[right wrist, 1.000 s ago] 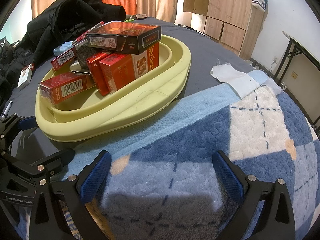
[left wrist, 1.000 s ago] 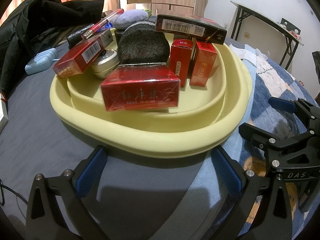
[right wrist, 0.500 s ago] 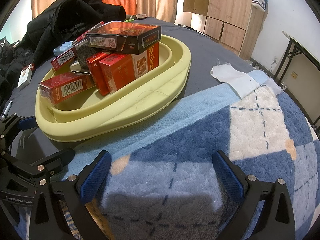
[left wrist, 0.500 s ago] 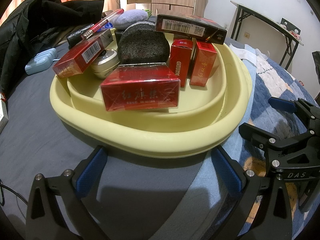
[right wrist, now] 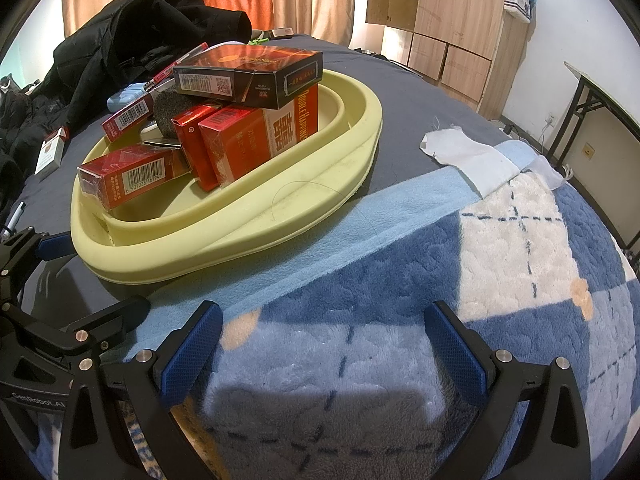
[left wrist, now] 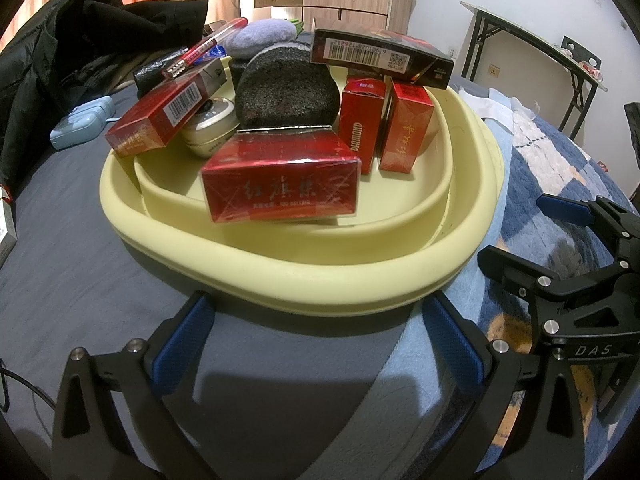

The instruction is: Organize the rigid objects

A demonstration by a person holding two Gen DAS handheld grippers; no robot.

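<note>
A pale yellow tray point(left wrist: 320, 276) sits on the bed and also shows in the right wrist view point(right wrist: 256, 224). It holds several red boxes: one lying at the front point(left wrist: 280, 178), two upright point(left wrist: 362, 124), one tilted at the left point(left wrist: 156, 120). A black box point(left wrist: 380, 56) lies on top of them. A dark grey sponge point(left wrist: 286, 92) and a small cream jar point(left wrist: 210, 126) stand behind. My left gripper point(left wrist: 320, 344) is open and empty, just short of the tray's near rim. My right gripper point(right wrist: 320, 348) is open and empty over the blue blanket, to the right of the tray.
A black jacket point(left wrist: 60, 52) lies at the back left. A light blue case point(left wrist: 80, 122) and a red pen point(left wrist: 208, 46) lie near the tray's left side. A white cloth point(right wrist: 468, 156) lies on the blue checked blanket point(right wrist: 480, 264). A cigarette pack point(right wrist: 50, 152) lies at the far left.
</note>
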